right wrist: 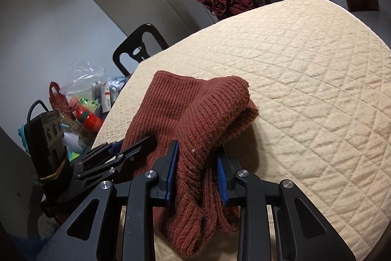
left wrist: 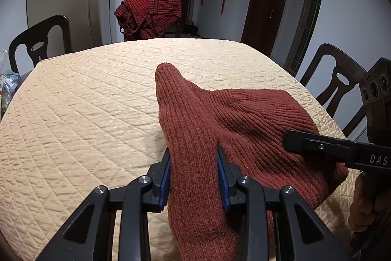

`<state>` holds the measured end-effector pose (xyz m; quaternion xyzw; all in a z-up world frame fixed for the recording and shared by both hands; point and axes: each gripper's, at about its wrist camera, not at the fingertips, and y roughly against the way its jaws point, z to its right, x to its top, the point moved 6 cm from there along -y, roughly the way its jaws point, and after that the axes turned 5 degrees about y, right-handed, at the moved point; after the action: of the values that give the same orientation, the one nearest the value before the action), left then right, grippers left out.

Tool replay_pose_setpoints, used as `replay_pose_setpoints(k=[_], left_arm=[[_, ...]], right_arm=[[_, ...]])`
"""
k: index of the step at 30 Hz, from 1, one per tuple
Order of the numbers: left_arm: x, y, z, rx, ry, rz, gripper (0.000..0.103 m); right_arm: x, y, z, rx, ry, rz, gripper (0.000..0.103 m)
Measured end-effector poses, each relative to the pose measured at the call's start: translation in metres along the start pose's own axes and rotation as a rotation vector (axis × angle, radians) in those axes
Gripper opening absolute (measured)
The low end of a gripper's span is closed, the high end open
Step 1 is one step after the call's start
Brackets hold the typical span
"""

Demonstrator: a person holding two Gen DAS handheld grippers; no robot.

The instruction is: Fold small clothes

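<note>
Left wrist view: left gripper point(left wrist: 193, 160) pinching rust knit garment point(left wrist: 220, 114); right gripper point(right wrist: 198, 158) also clamped on it, over quilted table point(left wrist: 85, 102).

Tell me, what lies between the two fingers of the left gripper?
In the left wrist view, a bunched fold of the rust knit garment fills the gap of the left gripper; both blue pads press it.

Sweater point(left wrist: 244, 119) on table point(left wrist: 85, 102)

Sweater point(left wrist: 220, 119) lower end cut off; clutter point(right wrist: 90, 104) indistinct.
</note>
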<state>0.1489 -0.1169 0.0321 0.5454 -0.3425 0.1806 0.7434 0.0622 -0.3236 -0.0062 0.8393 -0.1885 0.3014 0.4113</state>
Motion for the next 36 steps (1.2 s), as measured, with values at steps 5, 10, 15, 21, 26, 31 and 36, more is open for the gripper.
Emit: replay_pose_setpoints(k=[5, 10, 15, 21, 26, 31, 36], left_arm=[[0.006, 0.009, -0.021, 0.032, 0.008, 0.024, 0.035], [0.009, 0.019, -0.048, 0.069, 0.031, 0.045, 0.035], [0.012, 0.028, -0.074, 0.100, 0.045, 0.063, 0.035], [0.018, 0.035, -0.109, 0.142, 0.054, 0.081, 0.035], [0.022, 0.037, -0.137, 0.184, 0.054, 0.084, 0.035], [0.025, 0.039, -0.163, 0.224, 0.052, 0.089, 0.035], [0.026, 0.033, -0.191, 0.224, 0.073, 0.076, 0.035]], right_arm=[[0.009, -0.014, -0.023, 0.024, 0.041, 0.000, 0.028], [0.017, -0.033, -0.048, 0.055, 0.082, -0.007, 0.028], [0.023, -0.051, -0.072, 0.080, 0.114, -0.015, 0.028], [0.031, -0.080, -0.095, 0.113, 0.126, -0.016, 0.028], [0.038, -0.106, -0.113, 0.130, 0.141, -0.026, 0.028], [0.046, -0.132, -0.130, 0.156, 0.160, -0.041, 0.029], [0.048, -0.156, -0.140, 0.169, 0.171, -0.063, 0.029]])
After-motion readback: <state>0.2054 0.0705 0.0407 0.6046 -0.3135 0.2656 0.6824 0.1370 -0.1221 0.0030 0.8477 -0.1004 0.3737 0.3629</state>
